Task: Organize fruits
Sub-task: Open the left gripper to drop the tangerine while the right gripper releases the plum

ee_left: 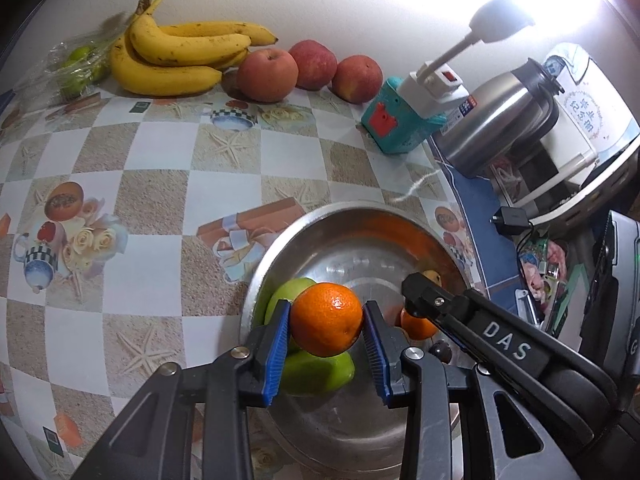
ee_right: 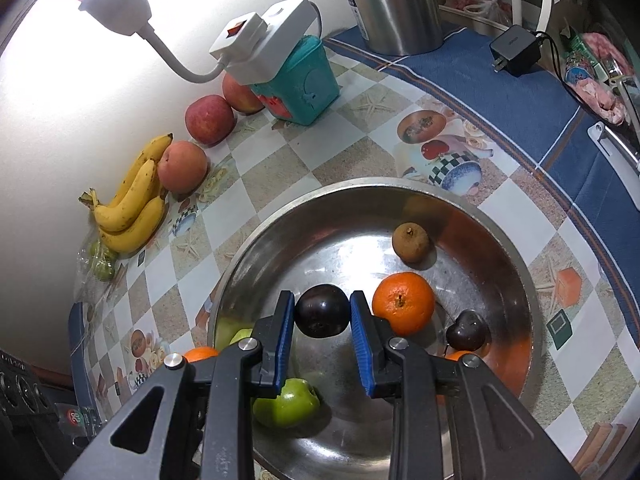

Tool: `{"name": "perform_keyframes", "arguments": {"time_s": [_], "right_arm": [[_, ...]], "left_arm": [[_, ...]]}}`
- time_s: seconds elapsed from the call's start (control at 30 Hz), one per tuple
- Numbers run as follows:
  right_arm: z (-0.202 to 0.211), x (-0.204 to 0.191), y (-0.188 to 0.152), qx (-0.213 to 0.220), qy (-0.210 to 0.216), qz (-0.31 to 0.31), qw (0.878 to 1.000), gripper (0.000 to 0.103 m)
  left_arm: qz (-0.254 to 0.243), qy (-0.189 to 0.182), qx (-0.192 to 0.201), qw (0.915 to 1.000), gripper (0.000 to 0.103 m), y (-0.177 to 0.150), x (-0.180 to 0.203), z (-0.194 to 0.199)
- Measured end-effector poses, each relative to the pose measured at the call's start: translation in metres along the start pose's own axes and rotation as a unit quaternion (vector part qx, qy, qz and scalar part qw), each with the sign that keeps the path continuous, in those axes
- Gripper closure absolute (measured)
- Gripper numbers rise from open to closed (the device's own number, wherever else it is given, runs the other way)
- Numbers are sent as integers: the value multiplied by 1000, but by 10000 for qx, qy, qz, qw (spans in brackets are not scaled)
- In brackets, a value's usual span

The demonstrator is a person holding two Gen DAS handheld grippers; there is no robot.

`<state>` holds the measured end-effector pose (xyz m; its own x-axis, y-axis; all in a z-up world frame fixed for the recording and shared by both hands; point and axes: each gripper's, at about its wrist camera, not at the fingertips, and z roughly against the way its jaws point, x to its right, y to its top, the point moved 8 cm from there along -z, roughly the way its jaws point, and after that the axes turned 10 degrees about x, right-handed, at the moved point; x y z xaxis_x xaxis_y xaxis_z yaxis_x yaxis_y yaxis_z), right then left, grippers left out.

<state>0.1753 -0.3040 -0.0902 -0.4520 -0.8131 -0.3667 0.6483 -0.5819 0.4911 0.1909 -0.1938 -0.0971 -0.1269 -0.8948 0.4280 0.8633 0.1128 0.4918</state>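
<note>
My left gripper (ee_left: 326,320) is shut on an orange (ee_left: 326,319) and holds it above the steel bowl (ee_left: 344,216). Green apples (ee_left: 316,374) lie under it in the bowl. My right gripper (ee_right: 322,312) is shut on a dark plum (ee_right: 322,311) over the same bowl (ee_right: 280,216). In the bowl lie another orange (ee_right: 403,303), a second dark plum (ee_right: 467,330), a small brown fruit (ee_right: 410,242) and a green apple (ee_right: 286,404). The right gripper also shows in the left wrist view (ee_left: 420,296).
Bananas (ee_left: 176,56), three red apples (ee_left: 268,74) and bagged green fruit (ee_left: 80,68) lie along the wall. A teal box (ee_left: 394,120) with a white lamp plug, a steel kettle (ee_left: 504,116) and a black charger (ee_right: 516,50) stand to the right.
</note>
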Motion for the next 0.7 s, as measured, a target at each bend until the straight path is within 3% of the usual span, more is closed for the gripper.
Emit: {"name": "perform_keyframes", "arguments": {"time_s": [0.7], "right_arm": [[-4, 6, -6, -177, -83, -141, 9997, 73]], "left_arm": [[92, -86, -255, 9996, 63, -10, 3, -9]]}}
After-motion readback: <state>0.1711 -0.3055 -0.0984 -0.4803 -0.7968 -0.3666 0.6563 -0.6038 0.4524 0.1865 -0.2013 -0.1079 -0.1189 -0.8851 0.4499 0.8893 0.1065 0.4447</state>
